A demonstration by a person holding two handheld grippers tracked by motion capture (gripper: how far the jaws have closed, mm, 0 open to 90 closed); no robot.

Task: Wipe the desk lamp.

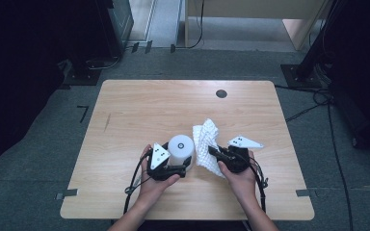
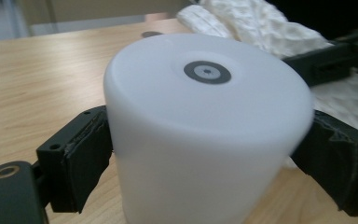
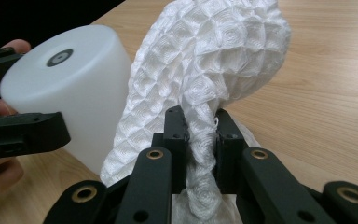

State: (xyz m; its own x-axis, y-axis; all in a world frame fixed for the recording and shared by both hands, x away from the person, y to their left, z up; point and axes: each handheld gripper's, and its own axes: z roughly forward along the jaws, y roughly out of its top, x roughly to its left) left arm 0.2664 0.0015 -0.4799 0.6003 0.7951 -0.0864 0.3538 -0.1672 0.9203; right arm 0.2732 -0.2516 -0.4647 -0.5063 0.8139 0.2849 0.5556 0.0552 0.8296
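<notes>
A white plastic cylinder (image 1: pixel 180 148) with a small grey ring on its top stands on the wooden table (image 1: pixel 139 106), near the front. My left gripper (image 1: pixel 179 164) is shut on it, and in the left gripper view its black pads (image 2: pixel 81 156) press on both sides of the cylinder (image 2: pixel 205 121). A white quilted cloth (image 1: pixel 206 139) rises just right of the cylinder and touches it. My right gripper (image 3: pixel 200 130) is shut on a twisted bunch of that cloth (image 3: pixel 214 60), whose upper part billows above the jaws. In the right gripper view the cylinder (image 3: pixel 70 93) shows at left.
A dark round hole (image 1: pixel 221 94) sits in the table near its far edge. Cables trail from both grippers toward the table's front edge. Beyond the table are grey carpet, floor cables (image 1: pixel 313 103) and the legs of a light wooden desk (image 1: pixel 298 29).
</notes>
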